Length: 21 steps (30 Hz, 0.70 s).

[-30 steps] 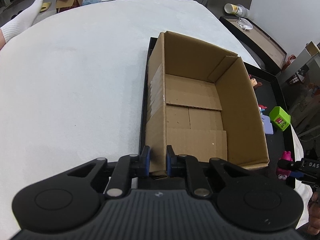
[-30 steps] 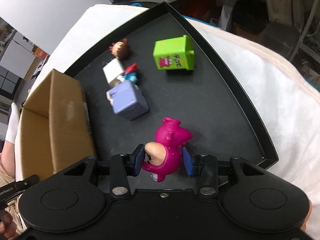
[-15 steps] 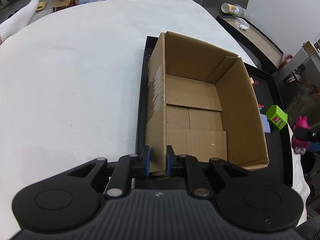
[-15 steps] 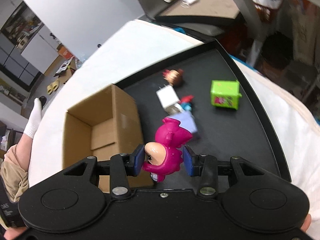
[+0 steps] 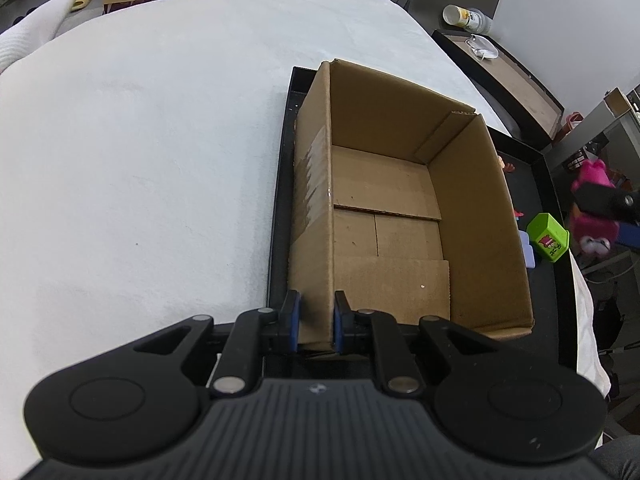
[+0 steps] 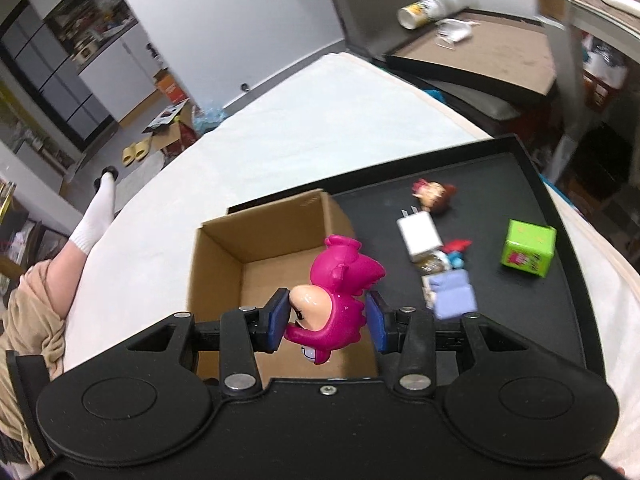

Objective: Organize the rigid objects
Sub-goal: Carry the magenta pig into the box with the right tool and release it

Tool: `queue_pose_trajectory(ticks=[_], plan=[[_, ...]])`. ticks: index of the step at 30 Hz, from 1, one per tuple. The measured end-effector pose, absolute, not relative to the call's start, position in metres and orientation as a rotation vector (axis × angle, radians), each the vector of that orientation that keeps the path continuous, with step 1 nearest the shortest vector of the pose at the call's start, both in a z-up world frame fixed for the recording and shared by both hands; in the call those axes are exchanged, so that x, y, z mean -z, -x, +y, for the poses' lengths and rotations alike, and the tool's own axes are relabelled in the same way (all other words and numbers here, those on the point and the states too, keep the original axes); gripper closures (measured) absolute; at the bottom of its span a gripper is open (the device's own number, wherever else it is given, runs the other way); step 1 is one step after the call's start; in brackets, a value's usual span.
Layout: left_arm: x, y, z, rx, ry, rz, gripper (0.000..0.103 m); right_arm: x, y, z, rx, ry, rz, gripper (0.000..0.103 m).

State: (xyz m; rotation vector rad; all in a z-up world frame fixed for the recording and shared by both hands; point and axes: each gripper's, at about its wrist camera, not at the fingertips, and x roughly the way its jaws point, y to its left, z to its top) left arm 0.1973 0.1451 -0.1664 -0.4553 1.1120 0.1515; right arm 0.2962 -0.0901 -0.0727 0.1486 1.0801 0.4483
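1. The surface (image 5: 140, 140) was covered in white cloth, with a black tray (image 6: 552, 308) on it holding an open cardboard box (image 5: 400, 216) and a few small toys. The room around it looked pretty cluttered.
2. The left claw (image 5: 314, 322) was clamped on the box's near corner, one finger outside the wall and one inside. The inside of the box was bare cardboard.
3. The right claw (image 6: 327, 322) was clamped on a pink toy (image 6: 338, 288), held up in the air over the box's right wall.
4. Only the right view showed all the toys left on the tray: a green cube (image 6: 528, 248), a white charger (image 6: 418, 232), a purple block (image 6: 454, 294) and a small doll head (image 6: 434, 194). It also showed slippers (image 6: 136, 154) on the floor.
5. The left view caught the box floor properly, and the box hid most of the toys there.
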Motion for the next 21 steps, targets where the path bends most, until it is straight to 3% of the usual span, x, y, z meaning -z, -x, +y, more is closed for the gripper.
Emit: queue_pose_trajectory(ticks=[21], plan=[[0.169, -0.195, 0.153, -0.127, 0.509, 1.115, 0.087, 0.098, -0.316, 0.008, -0.578, 0.053, 1.134, 0.062]])
